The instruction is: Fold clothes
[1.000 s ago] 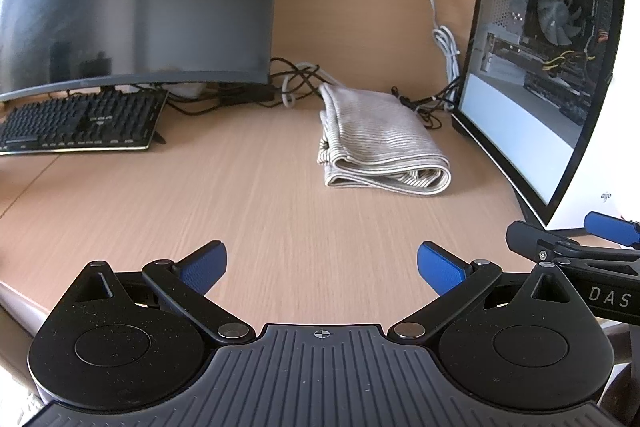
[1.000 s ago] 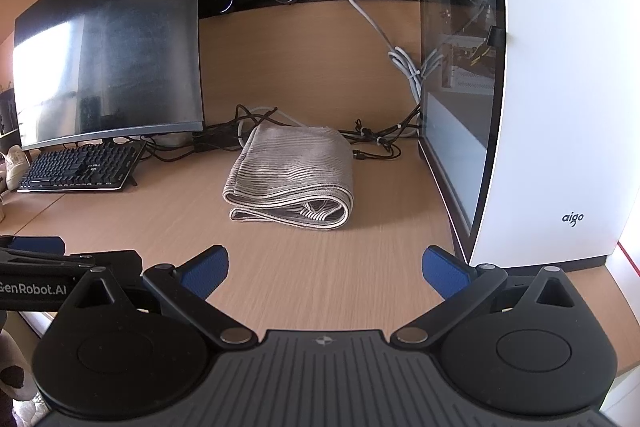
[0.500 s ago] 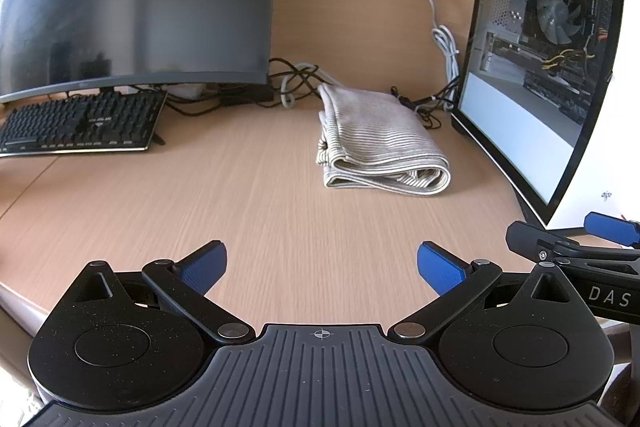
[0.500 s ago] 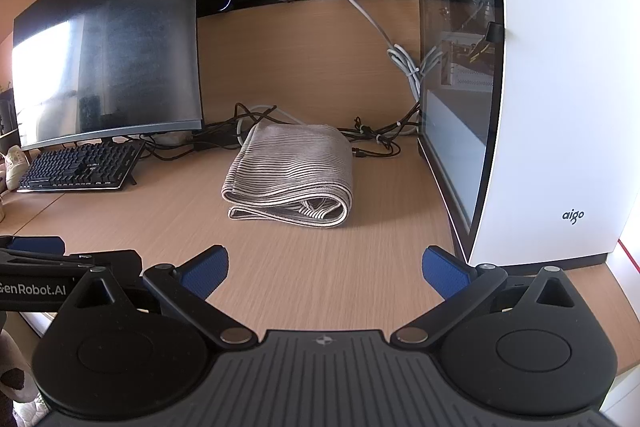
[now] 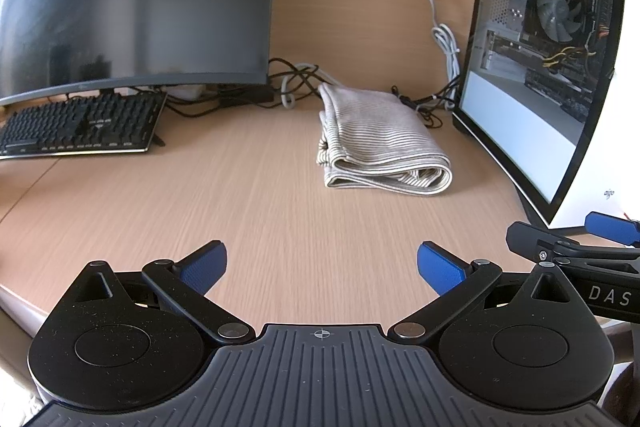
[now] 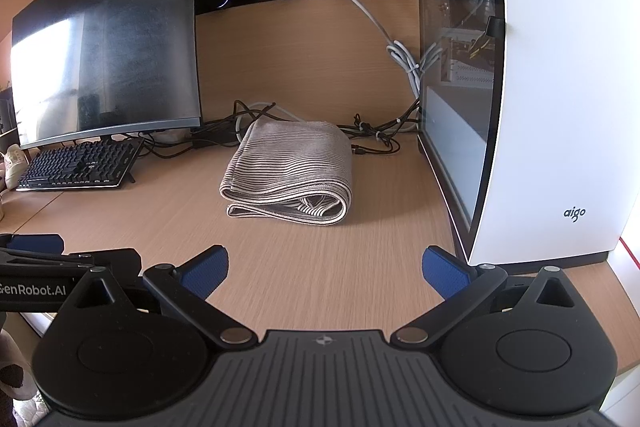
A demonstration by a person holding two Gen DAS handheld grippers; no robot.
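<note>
While both claws hover low over near desk edge, my left gripper and right gripper gape wide, empty. One folded striped garment lies far center, well apart, between one monitor and one PC case.

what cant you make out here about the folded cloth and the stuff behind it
- Folded striped cloth: garment type unclear in both views; the fold hides its inner layers.
- Cables: right wrist view, ends hidden behind the cloth and PC case.
- Keyboard: left wrist view, left end cut off by the edge, key legends too small.
</note>
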